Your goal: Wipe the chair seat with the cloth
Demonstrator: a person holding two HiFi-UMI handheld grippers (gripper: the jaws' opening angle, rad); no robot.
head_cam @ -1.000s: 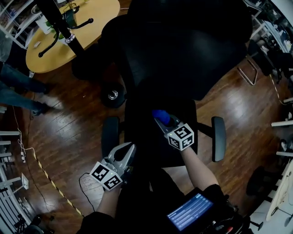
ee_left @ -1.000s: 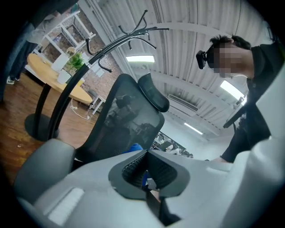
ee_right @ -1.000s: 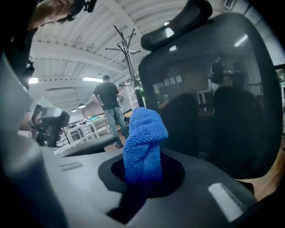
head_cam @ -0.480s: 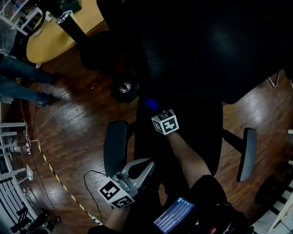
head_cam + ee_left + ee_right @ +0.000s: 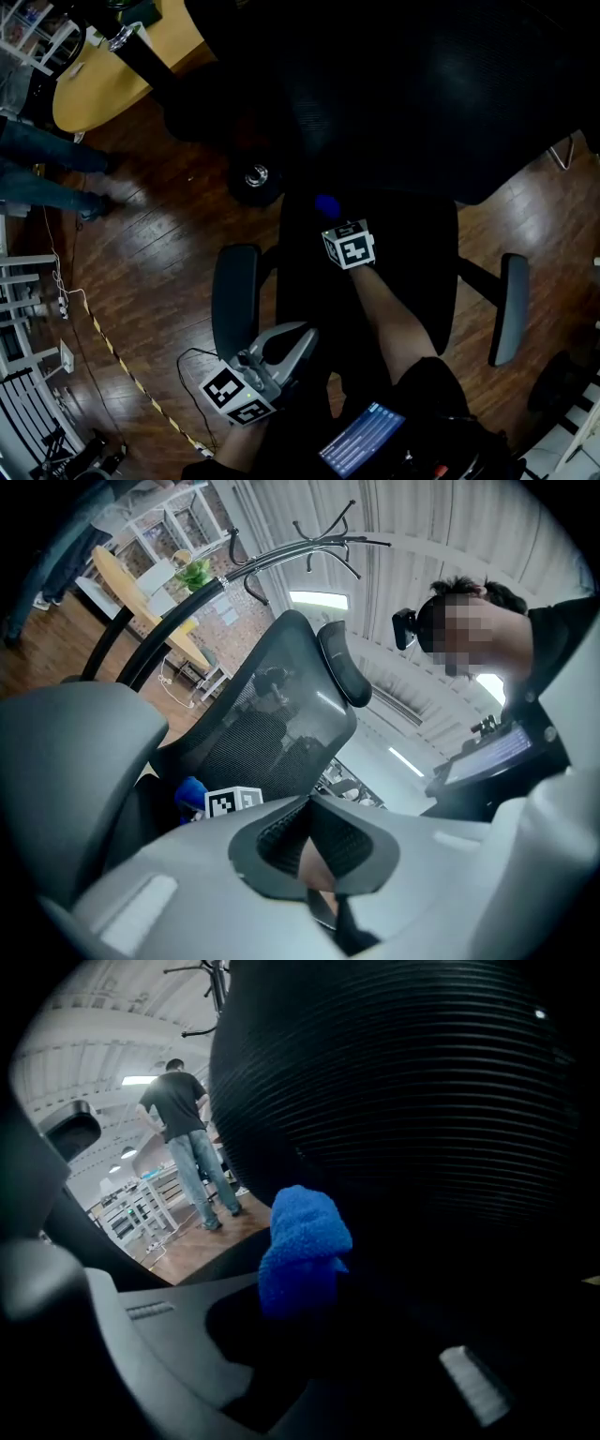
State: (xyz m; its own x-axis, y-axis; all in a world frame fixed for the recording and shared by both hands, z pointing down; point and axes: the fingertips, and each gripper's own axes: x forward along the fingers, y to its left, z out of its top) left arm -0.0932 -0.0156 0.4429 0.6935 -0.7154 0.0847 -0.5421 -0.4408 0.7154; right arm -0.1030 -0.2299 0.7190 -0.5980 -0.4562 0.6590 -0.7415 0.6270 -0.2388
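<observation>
The black office chair fills the head view, its seat (image 5: 412, 272) below the wide mesh backrest (image 5: 403, 94). My right gripper (image 5: 330, 217) is over the seat's rear left part, shut on a blue fluffy cloth (image 5: 326, 204) that sticks out ahead of its marker cube. In the right gripper view the cloth (image 5: 305, 1241) bunches out of the right gripper (image 5: 300, 1283) right in front of the ribbed backrest (image 5: 403, 1082). My left gripper (image 5: 302, 336) hangs off the seat's front left corner, shut and holding nothing. The left gripper (image 5: 314, 803) looks toward the backrest (image 5: 272, 724).
Armrests stand on the left (image 5: 234, 300) and right (image 5: 511, 309) of the seat. A second chair's wheeled base (image 5: 255, 176) and a yellow round table (image 5: 103, 80) lie at the upper left. A person's legs (image 5: 47, 169) stand at the left edge. Striped tape (image 5: 122, 366) crosses the wooden floor.
My right gripper has carried the cloth toward the backrest, then slightly right across the seat's rear. The left gripper stays low at the seat's front left corner.
</observation>
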